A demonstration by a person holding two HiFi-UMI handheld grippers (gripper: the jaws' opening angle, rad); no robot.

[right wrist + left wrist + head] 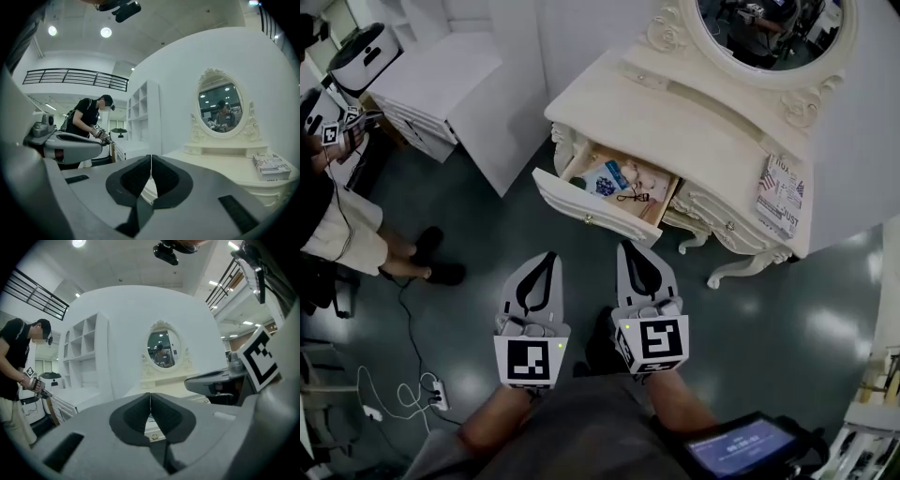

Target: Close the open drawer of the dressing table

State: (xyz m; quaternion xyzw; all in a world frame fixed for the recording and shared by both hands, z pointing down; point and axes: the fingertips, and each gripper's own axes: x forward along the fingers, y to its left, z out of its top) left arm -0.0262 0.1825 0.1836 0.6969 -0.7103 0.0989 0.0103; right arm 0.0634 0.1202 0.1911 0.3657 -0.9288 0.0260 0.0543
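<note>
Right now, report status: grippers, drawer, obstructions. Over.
Left gripper and right gripper shut, empty, short of the dressing table. Drawer open, small items inside. Nothing seen in the way.

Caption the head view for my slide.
Left gripper and right gripper, both shut, facing dressing table, drawer open.
</note>
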